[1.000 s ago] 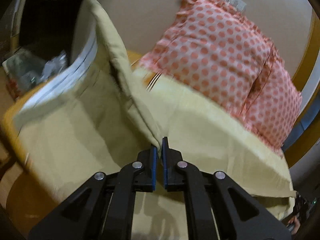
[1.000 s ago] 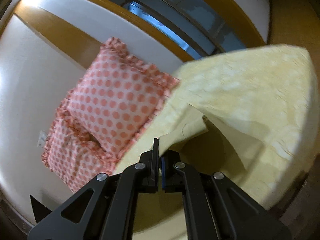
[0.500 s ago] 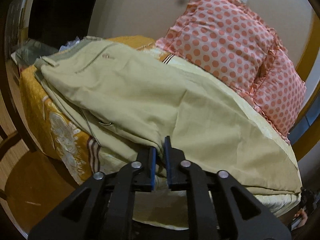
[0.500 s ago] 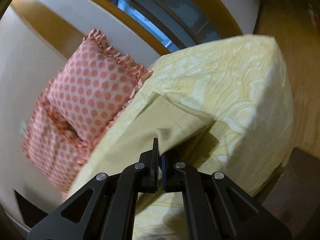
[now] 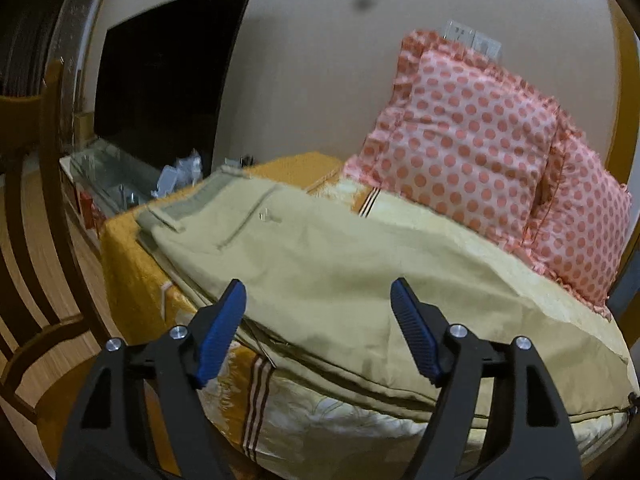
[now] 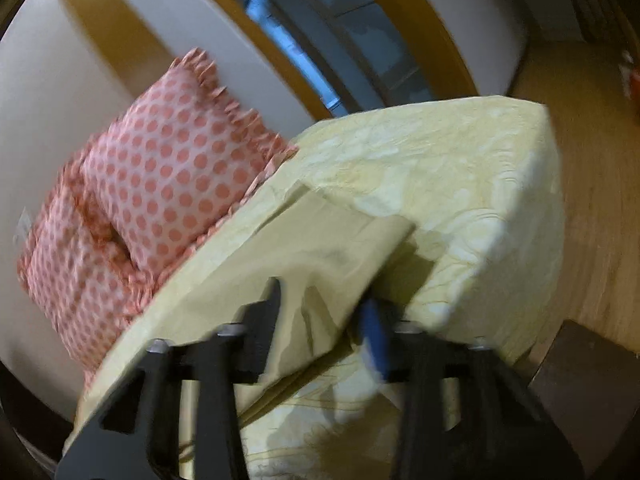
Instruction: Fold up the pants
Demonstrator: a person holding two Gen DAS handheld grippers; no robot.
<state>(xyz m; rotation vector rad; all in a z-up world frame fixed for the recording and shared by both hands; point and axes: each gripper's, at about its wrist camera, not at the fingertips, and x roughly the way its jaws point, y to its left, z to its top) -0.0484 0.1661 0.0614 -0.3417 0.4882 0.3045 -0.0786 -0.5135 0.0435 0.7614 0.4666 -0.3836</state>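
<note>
Pants [image 5: 320, 272], pale khaki, lie folded lengthwise along the near edge of a bed [image 5: 132, 264] covered in a yellow patterned spread, waistband at ten o'clock in the left wrist view. Two pink polka-dot pillows [image 5: 472, 152] lean on the wall at two o'clock. The left gripper [image 5: 318, 312] is spread wide with nothing between its blue pads [image 5: 224, 332], just in front of the cloth. In the blurred right wrist view, the right gripper [image 6: 326, 320] is also parted, the hem end of the pants [image 6: 312, 256] draped loosely between its fingers. Judged risk: that hem hangs over the mattress edge, so its weight could drag the layers out of line, or a finger could snag the cloth.
</note>
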